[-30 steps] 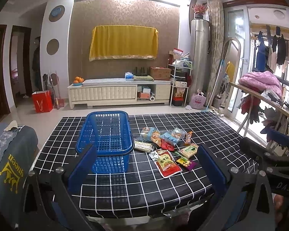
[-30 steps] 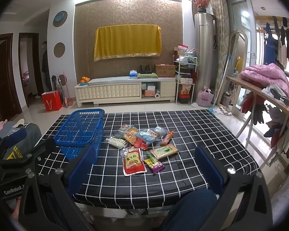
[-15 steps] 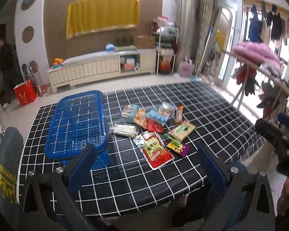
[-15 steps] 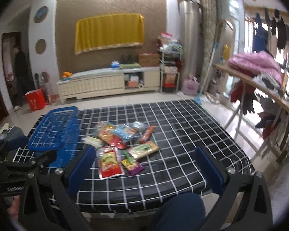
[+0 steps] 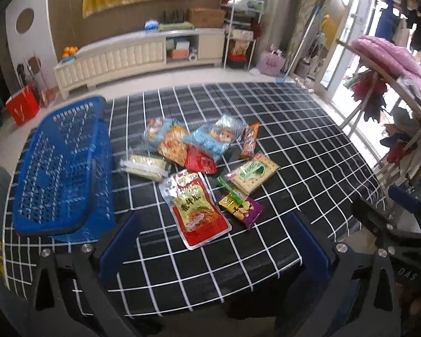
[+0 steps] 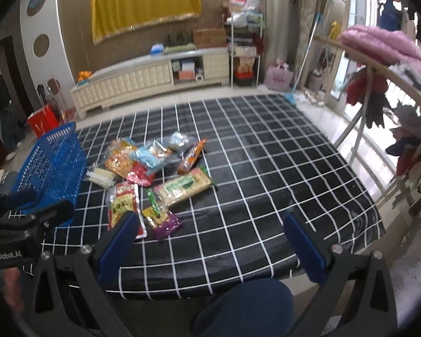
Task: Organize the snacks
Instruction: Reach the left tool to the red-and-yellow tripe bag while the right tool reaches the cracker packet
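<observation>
- Your left claw point(image 5: 213, 241) hangs over the near edge of the desk point(image 5: 308, 140), its blue fingers point(image 5: 118, 244) spread wide with nothing between them.
- Your right claw point(image 6: 210, 241) is likewise spread wide and empty, held over the near edge of the desk, right of the snack pile.
- The blue basket point(image 5: 61, 165) stands on the left part of the desk, open side up; nothing shows inside it, though this view is blurred there.
- The snacks lie in a loose heap at the middle of the desk, just right of the basket and apart from it.
- Nearest your left claw is the red and yellow pouch point(image 5: 196, 207), lying flat; your left claw's view looks straight down on it.
- Just right of that pouch sits a small purple packet point(image 5: 242, 206), and behind it a green-labelled cracker pack point(image 5: 251, 172).
- A pale wafer pack point(image 5: 146, 165) lies closest to the basket.
- Farther back, an orange bag point(image 5: 172, 146), a small red packet point(image 5: 200, 161) and a light blue bag point(image 5: 210, 139) overlap one another; a slim orange stick pack point(image 5: 249, 140) lies at their right.
- In your right claw's view the red and yellow pouch's near end is hidden behind the left finger point(image 6: 120, 238).
- Your knee in dark blue cloth point(image 6: 244, 306) shows below the desk edge.
</observation>
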A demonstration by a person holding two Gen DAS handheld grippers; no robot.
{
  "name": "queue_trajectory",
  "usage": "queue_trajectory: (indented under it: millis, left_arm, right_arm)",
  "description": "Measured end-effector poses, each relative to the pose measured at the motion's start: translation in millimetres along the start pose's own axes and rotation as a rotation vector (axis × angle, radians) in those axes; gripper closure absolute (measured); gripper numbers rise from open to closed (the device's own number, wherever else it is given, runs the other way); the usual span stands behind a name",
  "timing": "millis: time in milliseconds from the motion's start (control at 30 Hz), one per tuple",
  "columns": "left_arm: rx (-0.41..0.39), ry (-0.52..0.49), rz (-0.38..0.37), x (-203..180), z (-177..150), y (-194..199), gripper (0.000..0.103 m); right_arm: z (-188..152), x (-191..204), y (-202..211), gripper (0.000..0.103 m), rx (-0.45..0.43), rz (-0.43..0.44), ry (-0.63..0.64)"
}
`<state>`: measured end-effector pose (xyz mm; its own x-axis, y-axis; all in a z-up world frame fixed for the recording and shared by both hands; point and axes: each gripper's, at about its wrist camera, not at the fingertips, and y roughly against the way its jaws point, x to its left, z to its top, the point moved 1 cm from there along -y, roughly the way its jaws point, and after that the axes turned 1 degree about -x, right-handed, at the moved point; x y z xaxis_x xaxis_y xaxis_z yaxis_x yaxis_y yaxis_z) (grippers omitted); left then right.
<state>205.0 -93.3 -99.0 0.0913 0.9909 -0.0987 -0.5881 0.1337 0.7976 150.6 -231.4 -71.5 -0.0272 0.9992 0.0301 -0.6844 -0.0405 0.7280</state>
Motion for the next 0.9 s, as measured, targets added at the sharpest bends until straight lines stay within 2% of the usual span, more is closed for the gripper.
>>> queue_trajectory:
  millis: [200,300,567,900]
  left_arm:
    - [0.098,0.060,0.031,3.1,2.7,-47.5,0.000]
    - [0.129,0.064,0.073,6.7,4.0,-67.0,0.000]
    - [0.273,0.127,0.058,19.1,2.4,-124.7,0.000]
    - [0.362,0.171,0.111,35.9,3.5,-175.0,0.001]
  right_arm:
    - [5.2,-4.6,-37.3,0.000,0.075,0.054,0.031]
    - [8.8,-4.6,-56.0,0.000,0.104,0.071,0.041]
    - [12.9,3.8,-102.9,0.000,0.168,0.120,0.080]
    - [20.8,20.1,-154.2,0.000,0.232,0.156,0.113]
